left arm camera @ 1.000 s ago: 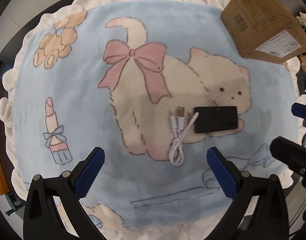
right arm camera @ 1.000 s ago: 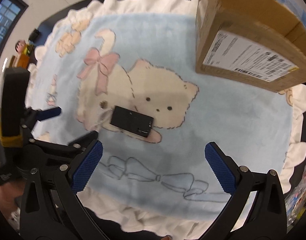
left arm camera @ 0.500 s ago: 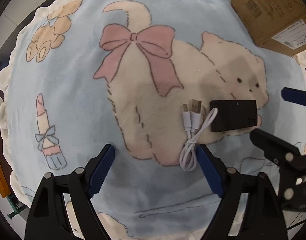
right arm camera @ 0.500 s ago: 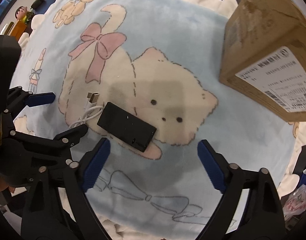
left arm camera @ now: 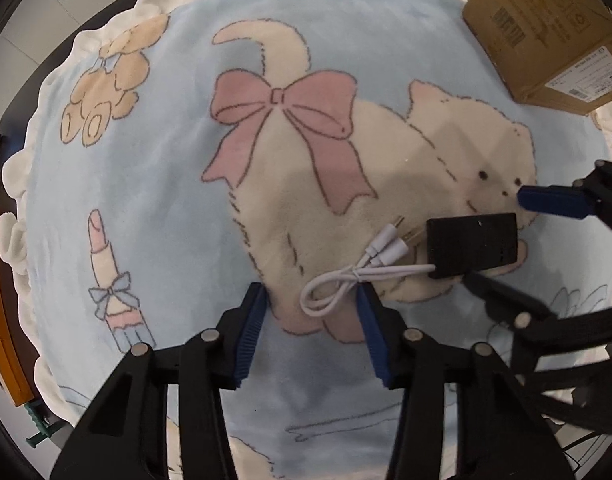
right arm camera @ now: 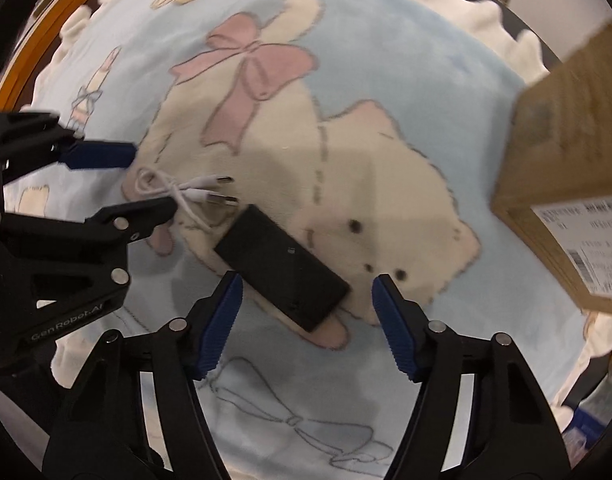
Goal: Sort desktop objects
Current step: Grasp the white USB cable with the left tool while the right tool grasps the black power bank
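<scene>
Left gripper jaws apart, straddling the loop of the white USB cable. Right gripper jaws apart around the black power bank, which touches the cable's plugs.

Even, soft indoor light, seemingly from overhead; no glare. A faint grey shadow lies across the blanket around the cat print in both views. The left wrist view is sharp at centre. The right wrist view is smeared, most at the box, whose label is barely legible. Fisheye bending curves both pictures, with black corners.
</scene>
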